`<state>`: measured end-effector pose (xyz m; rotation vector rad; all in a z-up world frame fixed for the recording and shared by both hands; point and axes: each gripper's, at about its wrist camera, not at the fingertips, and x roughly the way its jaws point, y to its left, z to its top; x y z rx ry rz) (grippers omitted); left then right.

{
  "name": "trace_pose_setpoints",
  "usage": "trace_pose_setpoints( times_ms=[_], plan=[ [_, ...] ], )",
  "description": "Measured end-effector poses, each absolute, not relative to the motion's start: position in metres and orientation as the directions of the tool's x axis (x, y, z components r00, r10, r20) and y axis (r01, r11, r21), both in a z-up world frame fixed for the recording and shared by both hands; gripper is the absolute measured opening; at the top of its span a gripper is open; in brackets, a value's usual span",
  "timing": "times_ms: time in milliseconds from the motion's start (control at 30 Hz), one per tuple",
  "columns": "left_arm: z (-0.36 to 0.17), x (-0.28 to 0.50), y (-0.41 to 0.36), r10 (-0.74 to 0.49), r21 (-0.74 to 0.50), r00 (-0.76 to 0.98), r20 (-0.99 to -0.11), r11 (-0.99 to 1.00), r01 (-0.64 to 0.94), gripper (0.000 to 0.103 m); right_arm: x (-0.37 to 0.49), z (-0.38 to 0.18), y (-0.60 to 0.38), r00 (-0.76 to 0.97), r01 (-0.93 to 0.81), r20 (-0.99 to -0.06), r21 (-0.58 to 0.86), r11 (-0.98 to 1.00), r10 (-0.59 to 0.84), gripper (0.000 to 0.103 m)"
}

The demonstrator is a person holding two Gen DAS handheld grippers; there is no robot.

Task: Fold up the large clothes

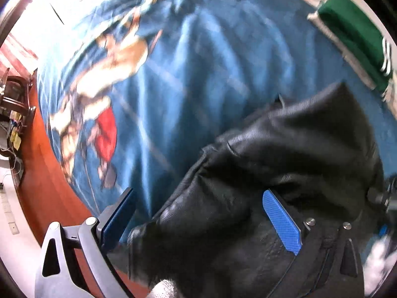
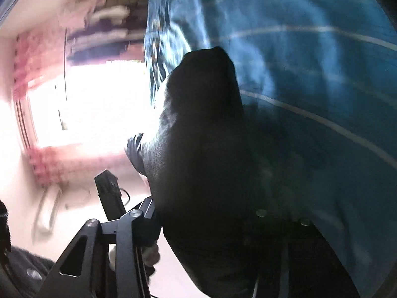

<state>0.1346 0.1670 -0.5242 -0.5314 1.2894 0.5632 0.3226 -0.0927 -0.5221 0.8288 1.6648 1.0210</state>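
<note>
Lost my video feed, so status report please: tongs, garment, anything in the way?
Left tongs open, black garment draped between fingers. Right tongs buried in it, state unclear. Blue bedspread underneath; green item far edge.

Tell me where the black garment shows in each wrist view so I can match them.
Left wrist: black garment fills lower right, draped between the fingers.
Right wrist: black garment fills centre, rising from the bottom.
Shared landmark: blue bedspread behind it.

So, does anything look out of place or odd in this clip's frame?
Only the black garment: it lies bunched over the left gripper, covering part of its right finger, and blocks much of the right wrist view. The blue bedspread is rippled. Nothing looks damaged.
</note>
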Motion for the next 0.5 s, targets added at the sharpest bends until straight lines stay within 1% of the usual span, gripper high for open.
trace_pose_setpoints(
  times_ms=[100, 133, 167, 200, 233, 267, 300, 333, 367, 433, 500],
  plan=[
    [-0.499, 0.161, 0.165, 0.097, -0.093, 0.252, -0.963, 0.756, -0.648, 0.103, 0.318, -0.512, -0.128, -0.149, 0.157, -0.376, 0.904, 0.398, 0.914, 0.049],
    [-0.494, 0.169, 0.163, 0.093, -0.106, 0.269, -0.959, 0.759, -0.642, 0.103, 0.317, -0.510, -0.147, -0.090, 0.191, -0.386, 0.898, 0.396, 0.918, 0.049],
    [-0.489, 0.180, 0.160, 0.092, -0.116, 0.287, -0.954, 0.767, -0.631, 0.103, 0.316, -0.508, -0.158, -0.048, 0.200, -0.415, 0.887, 0.416, 0.909, 0.051],
    [-0.487, 0.188, 0.154, 0.101, -0.111, 0.296, -0.950, 0.777, -0.620, 0.103, 0.318, -0.510, -0.183, 0.011, 0.238, -0.466, 0.861, 0.450, 0.885, 0.055],
    [-0.488, 0.197, 0.144, 0.125, -0.088, 0.307, -0.943, 0.798, -0.596, 0.103, 0.320, -0.517, -0.199, 0.030, 0.286, -0.508, 0.830, 0.480, 0.861, 0.068],
    [-0.490, 0.209, 0.135, 0.151, -0.056, 0.311, -0.938, 0.821, -0.568, 0.103, 0.323, -0.525, -0.214, 0.009, 0.335, -0.579, 0.770, 0.543, 0.815, 0.077],
    [-0.495, 0.223, 0.122, 0.178, -0.011, 0.303, -0.936, 0.847, -0.532, 0.103, 0.325, -0.530, -0.226, -0.015, 0.362, -0.653, 0.702, 0.613, 0.757, 0.078],
    [-0.499, 0.231, 0.115, 0.180, 0.000, 0.300, -0.937, 0.858, -0.514, 0.103, 0.330, -0.534, -0.232, -0.039, 0.357, -0.701, 0.656, 0.665, 0.712, 0.078],
    [-0.505, 0.241, 0.107, 0.156, -0.019, 0.308, -0.939, 0.867, -0.497, 0.103, 0.334, -0.526, -0.236, -0.053, 0.317, -0.745, 0.619, 0.719, 0.665, 0.078],
    [-0.514, 0.249, 0.092, 0.100, -0.069, 0.319, -0.943, 0.876, -0.477, 0.103, 0.341, -0.494, -0.242, -0.028, 0.224, -0.827, 0.543, 0.810, 0.562, 0.078],
    [-0.519, 0.258, 0.077, 0.086, -0.075, 0.322, -0.943, 0.887, -0.456, 0.103, 0.353, -0.450, -0.248, 0.050, 0.123, -0.881, 0.473, 0.872, 0.471, 0.078]
  ],
)
